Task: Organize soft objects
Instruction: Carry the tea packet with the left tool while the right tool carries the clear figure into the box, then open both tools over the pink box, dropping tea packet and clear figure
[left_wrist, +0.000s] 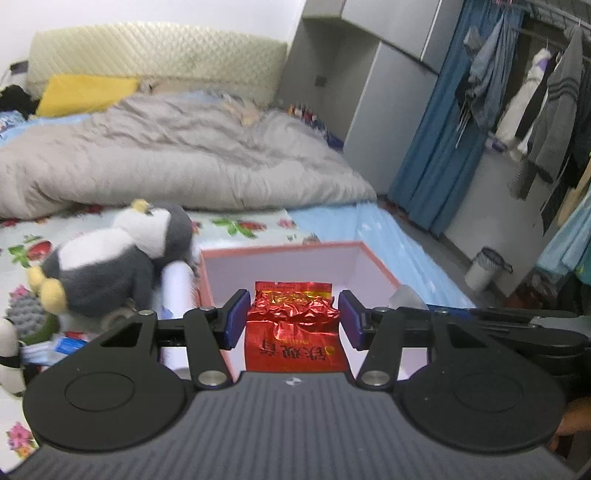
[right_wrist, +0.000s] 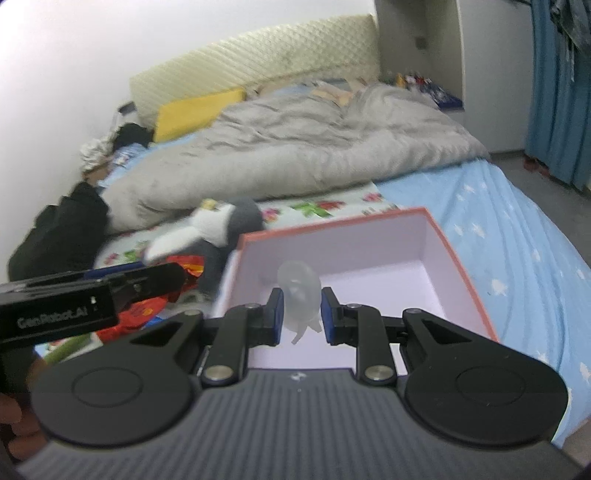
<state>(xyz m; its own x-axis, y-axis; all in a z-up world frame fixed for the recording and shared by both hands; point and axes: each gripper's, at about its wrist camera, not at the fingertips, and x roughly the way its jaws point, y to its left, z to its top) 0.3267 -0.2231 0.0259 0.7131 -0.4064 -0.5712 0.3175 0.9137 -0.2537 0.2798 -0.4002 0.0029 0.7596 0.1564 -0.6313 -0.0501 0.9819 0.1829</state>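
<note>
Carrying two soft things over the pink-rimmed box (right_wrist: 373, 258) on the bed.

My left claw (left_wrist: 291, 317) has its jaws spread either side of a crinkled red foil packet (left_wrist: 295, 328) at lower centre; I cannot tell if the pads touch it. My right claw (right_wrist: 299, 314) pinches a translucent soft toy (right_wrist: 299, 291) above the box's white floor, low enough, I judge, to drop cleanly. A plush penguin (left_wrist: 118, 258) waits at left.

Crinkled red foil packet (left_wrist: 295, 325) with gold lettering; pink-rimmed white box (left_wrist: 280, 248); grey-and-white plush penguin (left_wrist: 110, 266); strawberry-print sheet (left_wrist: 243, 226); yellow pillow (left_wrist: 85, 94).
</note>
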